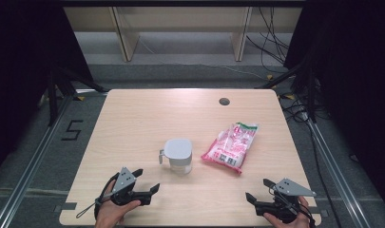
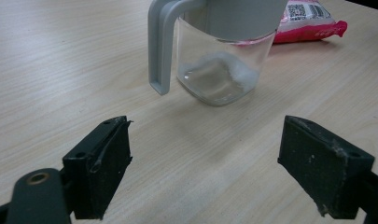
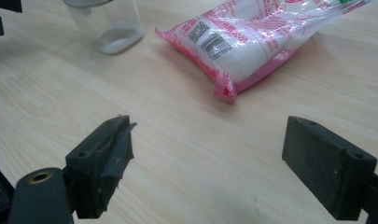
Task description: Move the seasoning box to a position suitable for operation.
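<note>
High view: one jug (image 1: 178, 155) mid-worktop (image 1: 133, 123), one pink bag (image 1: 231, 145) just right of it, two tools, left tool (image 1: 148, 181) and right tool (image 1: 255, 190), both released, holding nothing. Left gripper view: lidded jug (image 2: 219, 51) straight ahead; could tip if nudged at the handle. Right gripper view: bag (image 3: 252, 42) ahead, floppy; could slip from a corner pinch.

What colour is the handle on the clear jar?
Grey, matching its lid; the handle shows best in the left gripper view.
</note>
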Demonstrator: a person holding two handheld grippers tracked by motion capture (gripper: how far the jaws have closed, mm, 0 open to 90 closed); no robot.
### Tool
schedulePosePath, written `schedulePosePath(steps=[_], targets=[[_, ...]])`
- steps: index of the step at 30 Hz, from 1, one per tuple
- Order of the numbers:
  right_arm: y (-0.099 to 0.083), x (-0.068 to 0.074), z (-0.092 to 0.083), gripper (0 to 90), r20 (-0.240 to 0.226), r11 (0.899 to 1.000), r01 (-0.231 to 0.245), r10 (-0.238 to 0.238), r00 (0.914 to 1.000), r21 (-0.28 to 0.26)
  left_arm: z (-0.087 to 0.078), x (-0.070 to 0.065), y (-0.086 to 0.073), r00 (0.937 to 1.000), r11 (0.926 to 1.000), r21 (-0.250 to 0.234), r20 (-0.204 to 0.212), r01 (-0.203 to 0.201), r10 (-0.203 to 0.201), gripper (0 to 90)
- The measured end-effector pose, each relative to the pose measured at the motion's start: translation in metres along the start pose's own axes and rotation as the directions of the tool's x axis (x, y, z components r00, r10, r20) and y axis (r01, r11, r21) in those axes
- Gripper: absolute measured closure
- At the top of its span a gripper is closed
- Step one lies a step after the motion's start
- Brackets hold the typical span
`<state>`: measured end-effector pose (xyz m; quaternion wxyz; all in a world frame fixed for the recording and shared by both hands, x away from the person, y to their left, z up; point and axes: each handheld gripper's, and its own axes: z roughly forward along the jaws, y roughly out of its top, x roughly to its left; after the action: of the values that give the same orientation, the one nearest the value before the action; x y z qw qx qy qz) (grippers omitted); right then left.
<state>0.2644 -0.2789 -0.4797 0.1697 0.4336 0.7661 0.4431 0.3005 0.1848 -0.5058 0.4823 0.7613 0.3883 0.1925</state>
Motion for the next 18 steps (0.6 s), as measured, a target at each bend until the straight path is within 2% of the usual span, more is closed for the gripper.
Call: schedulePosePath(steps=[2,4,5,7,8,9,11,12,13,14,15,16,18], targets=[[0.0,-0.002,0.001,18.2,0.004,0.999,0.03,-0.03,0.9995,-0.01,0.0,0.001,0.001,0.9999,1.0,-0.008,0.009,-0.006,0.006,15.5],[0.0,-0.002,0.002,18.6,0.0,1.0,0.026,-0.026,0.9997,-0.017,0.002,0.001,0.002,0.9999,0.9996,-0.025,0.006,0.016,-0.015,15.6],[0.0,-0.002,0.002,18.5,-0.004,0.999,0.036,-0.036,0.9993,-0.01,0.001,0.003,0.002,1.0,0.9998,-0.017,0.007,0.005,-0.004,15.7],[0.0,-0.003,0.003,18.9,0.011,0.998,0.058,-0.058,0.9983,-0.017,0.002,0.005,0.003,0.9999,0.9996,-0.027,0.007,0.008,-0.008,16.8],[0.0,-0.003,0.003,18.9,0.011,0.998,0.058,-0.058,0.9983,-0.017,0.003,0.005,0.004,0.9998,0.9988,-0.046,0.017,0.015,-0.014,16.8],[0.0,0.0,0.002,19.2,0.0,1.0,0.02,-0.02,0.9998,-0.006,0.003,0.008,0.005,0.9998,0.9988,-0.049,0.018,0.004,-0.003,17.5],[0.0,0.001,0.002,19.6,-0.008,1.0,0.021,-0.021,0.9998,-0.004,0.005,0.011,0.006,0.9996,0.9983,-0.057,0.026,0.01,-0.009,21.3],[0.0,-0.002,0.002,20.1,-0.009,0.999,0.046,-0.046,0.9989,-0.011,0.008,0.014,0.009,0.999,0.9967,-0.079,0.043,0.014,-0.011,22.5],[0.0,-0.002,0.002,20.1,-0.009,0.999,0.046,-0.046,0.9989,-0.011,0.008,0.014,0.009,0.999,0.9967,-0.079,0.043,0.014,-0.011,24.1],[0.0,-0.002,0.003,20.1,-0.008,0.999,0.047,-0.047,0.9989,-0.011,0.009,0.015,0.01,0.9991,0.9968,-0.079,0.042,0.007,-0.004,24.1],[0.0,-0.003,0.004,20.3,0.004,0.999,0.051,-0.051,0.9987,-0.012,0.014,0.019,0.015,0.9984,0.995,-0.099,0.052,-0.018,0.023,26.0],[0.0,0.0,0.004,20.6,-0.012,1.0,0.018,-0.018,0.9998,-0.007,0.014,0.019,0.015,0.9984,0.995,-0.099,0.052,-0.018,0.023,26.9],[0.001,-0.003,0.006,21.2,-0.017,0.999,0.054,-0.054,0.9984,0.0,0.024,0.025,0.021,0.9966,0.9929,-0.114,0.072,-0.033,0.041,29.0]])
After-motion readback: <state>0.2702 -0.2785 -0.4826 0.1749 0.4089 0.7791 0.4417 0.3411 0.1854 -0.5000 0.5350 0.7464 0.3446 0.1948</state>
